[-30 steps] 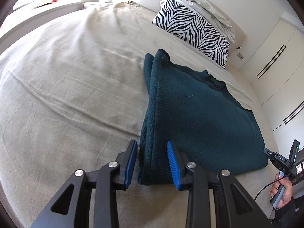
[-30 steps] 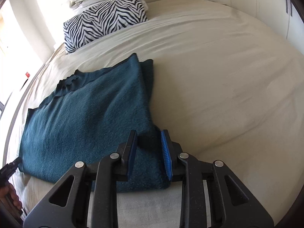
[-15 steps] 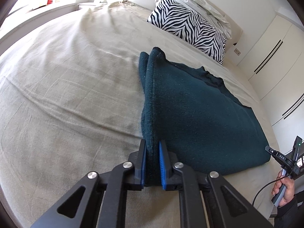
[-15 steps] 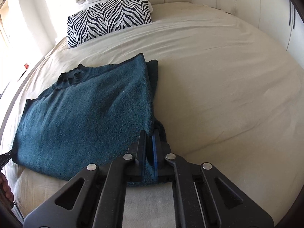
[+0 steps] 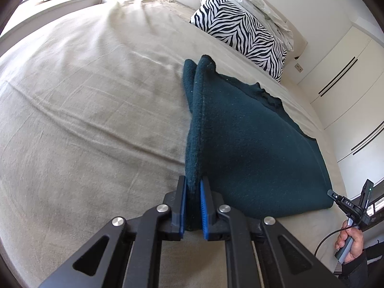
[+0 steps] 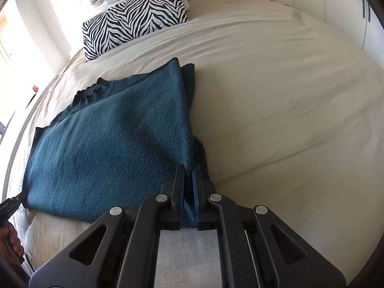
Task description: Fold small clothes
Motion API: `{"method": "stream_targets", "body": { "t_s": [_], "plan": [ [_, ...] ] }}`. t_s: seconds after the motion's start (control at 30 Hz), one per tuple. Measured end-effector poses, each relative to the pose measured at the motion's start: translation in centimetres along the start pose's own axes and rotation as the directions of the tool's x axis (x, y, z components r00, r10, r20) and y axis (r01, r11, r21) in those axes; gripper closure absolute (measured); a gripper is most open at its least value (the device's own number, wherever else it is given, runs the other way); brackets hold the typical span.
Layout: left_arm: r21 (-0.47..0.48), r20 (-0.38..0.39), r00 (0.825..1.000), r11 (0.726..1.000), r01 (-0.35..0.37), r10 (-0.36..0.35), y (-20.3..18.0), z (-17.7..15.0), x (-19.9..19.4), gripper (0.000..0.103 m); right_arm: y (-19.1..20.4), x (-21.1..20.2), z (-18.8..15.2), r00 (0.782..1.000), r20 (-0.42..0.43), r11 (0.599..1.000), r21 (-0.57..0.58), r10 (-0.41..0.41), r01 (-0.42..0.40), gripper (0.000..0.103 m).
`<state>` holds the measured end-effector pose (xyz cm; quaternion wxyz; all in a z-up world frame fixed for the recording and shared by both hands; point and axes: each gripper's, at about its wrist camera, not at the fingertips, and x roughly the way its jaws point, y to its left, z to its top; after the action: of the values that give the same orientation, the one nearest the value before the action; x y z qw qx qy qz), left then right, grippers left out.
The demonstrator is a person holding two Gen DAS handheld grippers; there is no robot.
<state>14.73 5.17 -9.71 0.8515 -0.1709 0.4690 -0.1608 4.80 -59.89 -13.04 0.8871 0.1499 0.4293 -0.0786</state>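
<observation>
Both grippers are clamping the teal sweater: left gripper and right gripper each pinching a near corner. It's lying on the beige bedsheet, zebra pillow sitting at the headboard, white wardrobes alongside.

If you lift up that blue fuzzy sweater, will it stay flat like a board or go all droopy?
Probably droopy. The teal sweater already bends into soft rounded folds where the left gripper and right gripper pinch its corners. Its fuzzy, thick knit probably won't slip from the fingers. It should sag in the middle between the two grips.
</observation>
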Motion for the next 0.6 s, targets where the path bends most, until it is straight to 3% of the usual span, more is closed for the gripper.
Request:
{"method": "stream_targets", "body": {
  "t_s": [0.4, 0.53, 0.6],
  "plan": [
    [-0.028, -0.008, 1.000, 1.000, 0.009, -0.009, 0.8, -0.4, -0.2, 0.095, -0.3, 1.3, -0.1, 0.999, -0.053, 1.000, 0.004, -0.004, 0.005, 0.097],
    [-0.056, 0.005, 1.000, 0.998, -0.010, 0.010, 1.0, -0.3, -1.8, 0.089, -0.7, 0.0, 0.2, 0.998, -0.057, 0.998, 0.047, -0.027, 0.030, 0.091],
    [-0.017, 0.055, 0.997, 0.998, -0.054, 0.055, 0.0, 0.1, -3.8, 0.081, -0.4, -1.5, 0.8, 0.998, -0.005, 0.998, 0.043, -0.055, 0.055, 0.089]
  ]
}}
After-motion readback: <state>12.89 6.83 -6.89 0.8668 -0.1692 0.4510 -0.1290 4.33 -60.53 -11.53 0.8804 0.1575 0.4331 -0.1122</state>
